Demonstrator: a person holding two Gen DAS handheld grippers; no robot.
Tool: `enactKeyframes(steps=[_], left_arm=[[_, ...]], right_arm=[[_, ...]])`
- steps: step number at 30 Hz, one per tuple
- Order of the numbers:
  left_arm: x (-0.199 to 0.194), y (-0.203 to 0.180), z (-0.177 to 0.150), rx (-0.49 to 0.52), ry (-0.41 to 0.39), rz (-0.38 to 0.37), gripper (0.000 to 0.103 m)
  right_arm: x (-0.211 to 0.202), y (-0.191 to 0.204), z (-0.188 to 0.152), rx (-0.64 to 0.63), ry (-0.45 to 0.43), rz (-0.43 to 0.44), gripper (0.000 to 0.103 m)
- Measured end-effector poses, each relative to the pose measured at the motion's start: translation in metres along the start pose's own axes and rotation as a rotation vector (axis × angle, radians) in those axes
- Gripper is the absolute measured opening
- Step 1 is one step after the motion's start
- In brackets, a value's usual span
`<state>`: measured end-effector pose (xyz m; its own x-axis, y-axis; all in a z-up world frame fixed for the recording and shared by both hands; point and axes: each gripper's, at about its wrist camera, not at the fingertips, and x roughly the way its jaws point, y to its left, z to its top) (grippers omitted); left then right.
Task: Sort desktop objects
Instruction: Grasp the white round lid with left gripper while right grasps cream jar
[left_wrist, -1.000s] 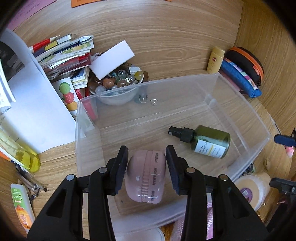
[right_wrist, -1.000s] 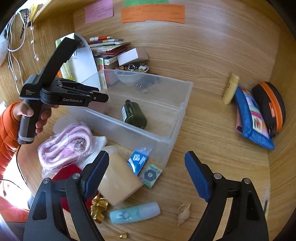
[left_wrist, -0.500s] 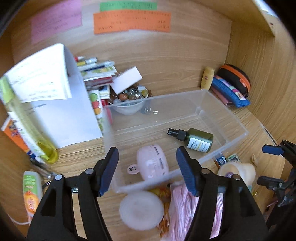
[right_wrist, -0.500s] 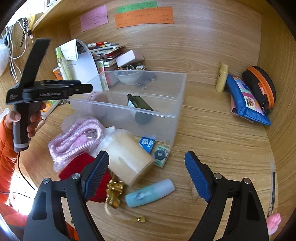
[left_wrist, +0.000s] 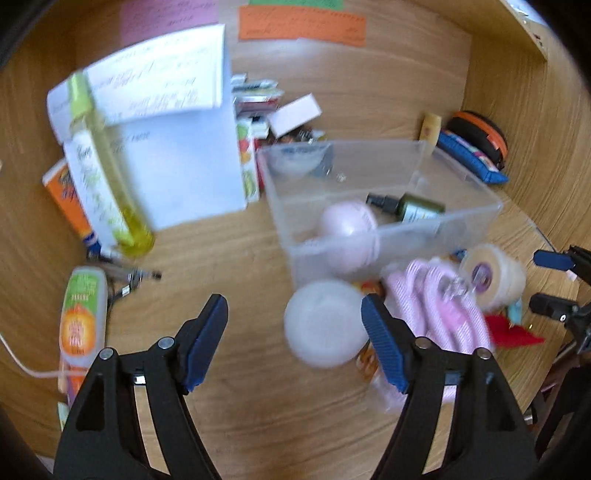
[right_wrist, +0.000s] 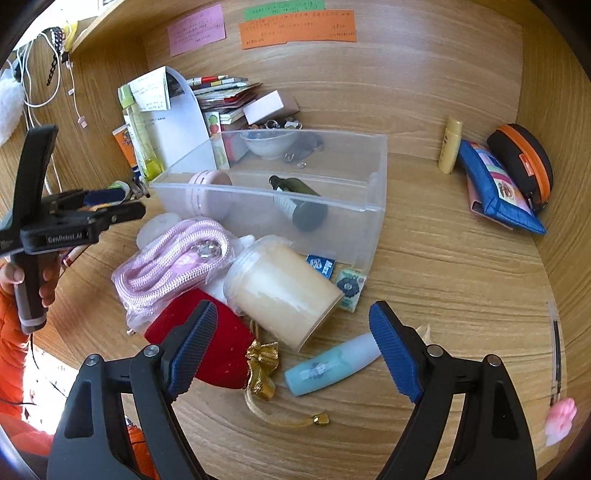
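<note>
My left gripper (left_wrist: 293, 341) tilts downward, its jaws just opened wider, nothing between them. My right gripper (right_wrist: 291, 349) angles down too, jaws spread and empty.

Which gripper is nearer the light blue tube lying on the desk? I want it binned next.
Right. The right gripper hangs open right over the light blue tube, whose end reaches one finger. The left gripper, also open and empty, sits off beyond the pink rope.

We see the clear bin (right_wrist: 373, 177) holding a pink round case (right_wrist: 207, 192) and green spray bottle (right_wrist: 299, 201). At six o'clock, our right gripper (right_wrist: 291, 350) gapes empty above a teal tube (right_wrist: 332, 363).
</note>
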<state>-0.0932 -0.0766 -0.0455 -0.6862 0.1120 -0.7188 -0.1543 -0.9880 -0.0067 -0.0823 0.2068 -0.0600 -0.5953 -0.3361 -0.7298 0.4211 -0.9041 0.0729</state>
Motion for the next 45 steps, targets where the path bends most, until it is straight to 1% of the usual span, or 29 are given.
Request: enactKeyframes(steps=[4, 7, 12, 15, 18, 22, 29, 32, 36, 40, 42, 45], left_arm=[[0.002, 0.002, -0.014, 0.003, 0.021, -0.011, 0.074], [0.004, -0.001, -0.021, 0.009, 0.035, -0.035, 0.075], [0.023, -0.010, -0.022, 0.012, 0.080, -0.076, 0.075], [0.031, -0.013, -0.020, 0.014, 0.087, -0.091, 0.075], [0.033, -0.011, -0.017, -0.002, 0.086, -0.108, 0.077], [0.036, -0.008, -0.018, -0.010, 0.081, -0.108, 0.082], [0.032, 0.002, -0.022, 0.012, 0.080, -0.079, 0.082], [0.033, 0.008, -0.024, -0.004, 0.090, -0.081, 0.082], [0.041, 0.006, -0.022, -0.010, 0.098, -0.075, 0.082], [0.044, 0.003, -0.017, -0.017, 0.077, -0.079, 0.082], [0.047, 0.004, -0.016, -0.031, 0.074, -0.085, 0.082], [0.049, 0.008, -0.015, -0.056, 0.077, -0.088, 0.082]], right_arm=[[0.004, 0.003, -0.003, -0.001, 0.017, -0.001, 0.082], [0.006, 0.004, -0.003, 0.005, 0.021, -0.003, 0.082], [0.012, 0.002, -0.002, 0.036, 0.035, 0.011, 0.082], [0.016, 0.002, -0.001, 0.050, 0.041, 0.020, 0.082], [0.020, 0.003, 0.000, 0.047, 0.047, 0.000, 0.082], [0.029, 0.004, 0.002, 0.050, 0.061, -0.012, 0.082], [0.039, 0.006, 0.007, 0.066, 0.070, 0.004, 0.082], [0.042, 0.008, 0.010, 0.077, 0.068, 0.001, 0.085], [0.046, 0.006, 0.012, 0.114, 0.062, 0.005, 0.087], [0.051, -0.002, 0.012, 0.186, 0.062, 0.021, 0.087], [0.054, -0.007, 0.012, 0.230, 0.054, 0.023, 0.087], [0.055, -0.010, 0.011, 0.252, 0.047, 0.030, 0.086]])
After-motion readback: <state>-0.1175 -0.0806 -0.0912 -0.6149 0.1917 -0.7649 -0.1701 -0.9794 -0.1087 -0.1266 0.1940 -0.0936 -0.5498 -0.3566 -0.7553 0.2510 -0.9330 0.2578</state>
